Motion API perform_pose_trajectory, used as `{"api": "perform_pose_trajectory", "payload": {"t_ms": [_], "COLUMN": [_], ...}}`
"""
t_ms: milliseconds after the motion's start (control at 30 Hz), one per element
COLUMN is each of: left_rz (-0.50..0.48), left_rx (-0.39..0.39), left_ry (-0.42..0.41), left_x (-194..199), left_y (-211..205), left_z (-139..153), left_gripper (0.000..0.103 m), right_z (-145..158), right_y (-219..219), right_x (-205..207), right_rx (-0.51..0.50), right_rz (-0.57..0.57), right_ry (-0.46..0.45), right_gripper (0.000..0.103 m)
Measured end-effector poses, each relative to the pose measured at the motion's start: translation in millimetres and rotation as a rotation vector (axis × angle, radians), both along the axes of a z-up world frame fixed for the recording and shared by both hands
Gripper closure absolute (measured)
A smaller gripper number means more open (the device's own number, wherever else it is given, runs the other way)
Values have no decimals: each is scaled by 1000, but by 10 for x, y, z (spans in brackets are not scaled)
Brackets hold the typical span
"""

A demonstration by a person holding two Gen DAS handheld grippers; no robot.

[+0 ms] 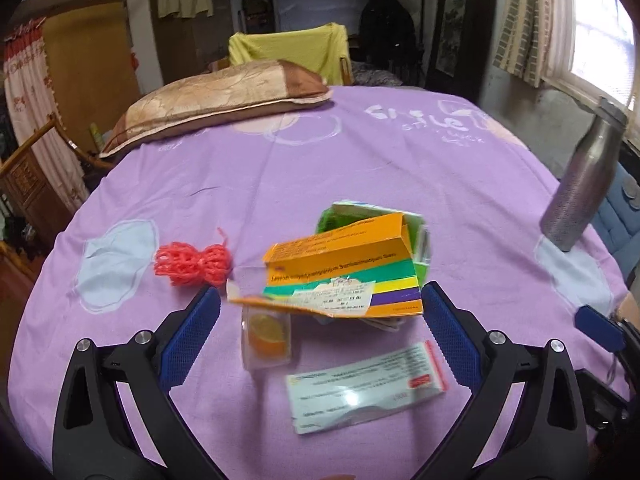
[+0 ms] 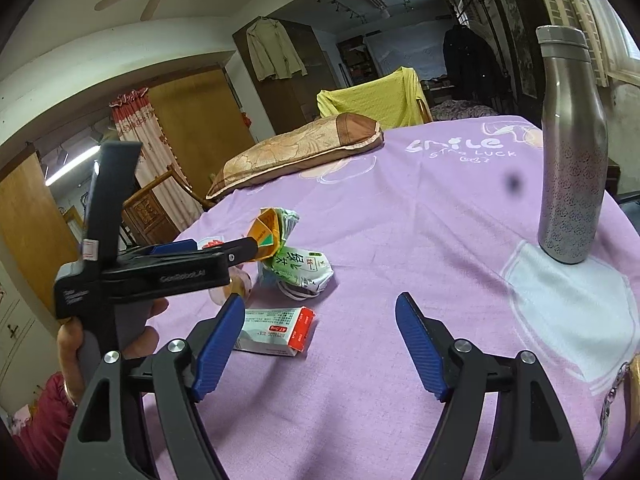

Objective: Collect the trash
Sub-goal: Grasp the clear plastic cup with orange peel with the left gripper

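Note:
On the purple bedsheet (image 1: 360,168) lies a pile of trash. An orange, green and yellow carton (image 1: 344,272) lies between the fingers of my open left gripper (image 1: 320,312), with a green packet (image 1: 332,220) behind it. A clear pot with an orange lid (image 1: 266,336) and a white-and-red medicine box (image 1: 368,392) lie nearer. A red net ball (image 1: 192,262) lies to the left. My right gripper (image 2: 320,320) is open and empty over bare sheet; the medicine box (image 2: 276,330) is by its left finger. The left gripper (image 2: 224,258) shows there reaching to the carton (image 2: 268,240).
A steel bottle (image 2: 572,152) stands at the right on the sheet, also in the left wrist view (image 1: 580,180). A brown pillow (image 1: 216,100) lies at the far end. A chair with a yellow cover (image 1: 288,50) stands beyond the bed.

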State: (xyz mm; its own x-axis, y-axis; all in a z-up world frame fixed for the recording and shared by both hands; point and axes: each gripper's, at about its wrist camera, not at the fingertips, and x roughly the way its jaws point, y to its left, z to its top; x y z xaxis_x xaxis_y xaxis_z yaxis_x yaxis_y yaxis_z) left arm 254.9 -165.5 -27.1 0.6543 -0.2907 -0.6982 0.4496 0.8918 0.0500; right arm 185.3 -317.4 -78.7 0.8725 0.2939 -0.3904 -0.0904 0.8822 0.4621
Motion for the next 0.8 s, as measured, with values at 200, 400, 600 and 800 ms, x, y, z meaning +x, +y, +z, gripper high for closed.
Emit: {"api": "perform_pose_trajectory", "payload": {"t_ms": [200,400,600,800], "left_rz": [219,339,208,57], "left_rx": [95,45,7,62], "left_ry": [22,32,39,58], "left_x": [74,-72,-64,72], "left_y": [1004,1727,1187,389], "left_z": [-183,-80,-53,-265], "left_gripper": [7,7,7,7], "right_z": [20,48,23,9], "right_y": [-7,61,26,34], "right_x": [-25,-55,-50,-18], "right_rx": [13,-17,-15,-9], "right_rz": [4,12,-8,7], "right_ry": [-14,-35,-15,1], "right_gripper": [26,26,26,25]}}
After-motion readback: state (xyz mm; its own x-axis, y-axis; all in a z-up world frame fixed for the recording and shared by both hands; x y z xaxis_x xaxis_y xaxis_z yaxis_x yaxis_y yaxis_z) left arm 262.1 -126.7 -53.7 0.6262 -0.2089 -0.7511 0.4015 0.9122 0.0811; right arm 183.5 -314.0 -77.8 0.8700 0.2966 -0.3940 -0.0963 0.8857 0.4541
